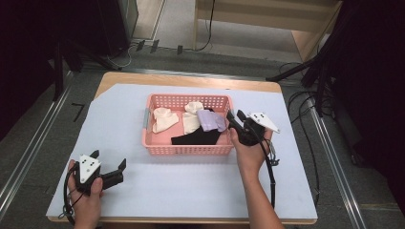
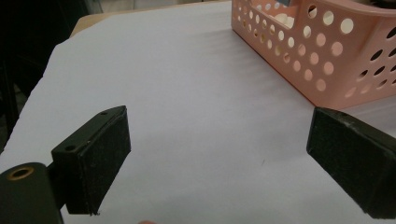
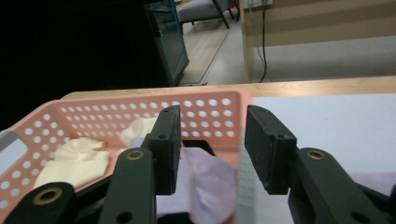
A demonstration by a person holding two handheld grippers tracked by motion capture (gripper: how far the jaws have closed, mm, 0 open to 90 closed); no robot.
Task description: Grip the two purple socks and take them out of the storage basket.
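On the white-covered desk (image 1: 191, 186), the right claw (image 1: 235, 118), released, straddles the pink perforated plastic basket (image 1: 188, 149) wall, apparently to reach the lilac cloth (image 1: 210, 119); the left claw (image 1: 109, 166) rests released.

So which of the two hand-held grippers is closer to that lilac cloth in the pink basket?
The right gripper: it hovers open at the basket's right edge, beside the lilac cloth. The left gripper sits open, away at the table's near-left corner.

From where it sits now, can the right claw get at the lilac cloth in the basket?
Probably yes. The right claw is open at the pink basket's right rim, and the lilac cloth lies uncovered on top just beyond its jaws. The rim stands between the jaws, so it may need lifting over first.
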